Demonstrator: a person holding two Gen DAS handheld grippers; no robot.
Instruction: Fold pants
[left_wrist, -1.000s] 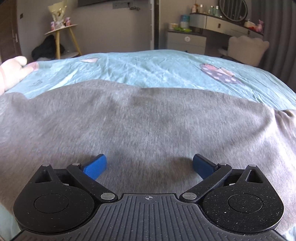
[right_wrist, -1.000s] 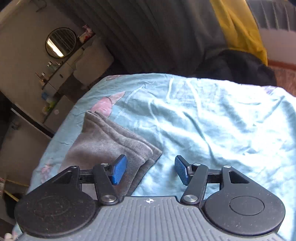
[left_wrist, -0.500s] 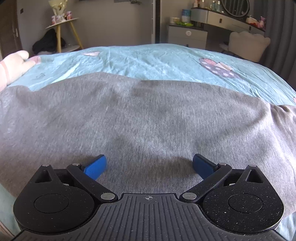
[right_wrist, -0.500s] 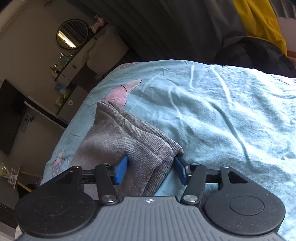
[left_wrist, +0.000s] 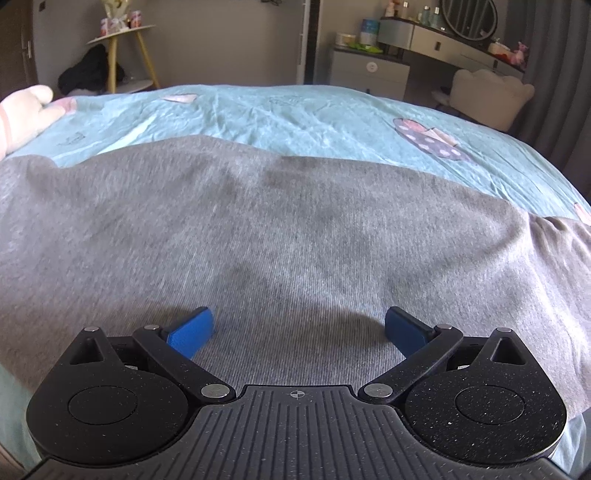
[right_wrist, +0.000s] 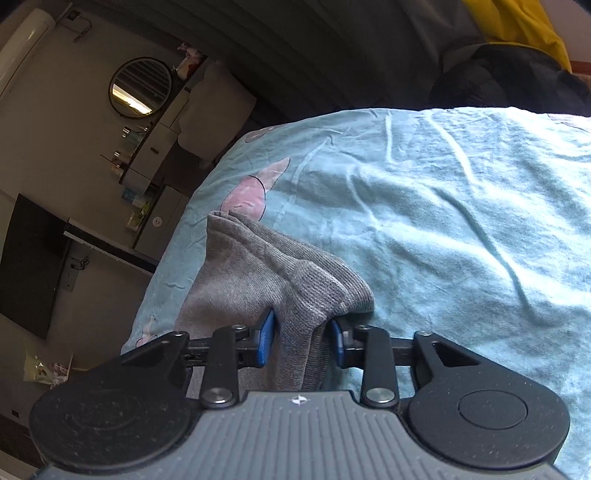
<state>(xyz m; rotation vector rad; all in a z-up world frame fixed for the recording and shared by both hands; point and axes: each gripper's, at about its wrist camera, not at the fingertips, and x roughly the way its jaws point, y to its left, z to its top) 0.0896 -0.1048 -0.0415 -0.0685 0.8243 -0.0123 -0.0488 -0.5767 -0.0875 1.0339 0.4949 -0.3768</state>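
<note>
Two hand-held grippers work over grey pants (left_wrist: 280, 236) spread on a bed covered by a light blue sheet (left_wrist: 295, 114). Through the left wrist camera we see the left hand-held gripper (left_wrist: 298, 326) low over the broad grey cloth, its blue pads (left_wrist: 192, 330) spread wide apart and nothing pinched between them; the fabric runs across the whole width of the view. A pale soft toy (left_wrist: 26, 110) lies at the far left edge of the bed.

Through the right wrist camera we see the right hand-held gripper (right_wrist: 302, 341) at the end of the pants (right_wrist: 258, 273), where the ribbed cuffs lie stacked in layers near the bed's edge. Its jaws are closing, and a bunched fold of grey cloth sits between the two blue pads (right_wrist: 266, 341), which press against it on both sides. Beyond the bed we make out a round mirror (right_wrist: 140, 86) above a dresser, and dark curtains.
</note>
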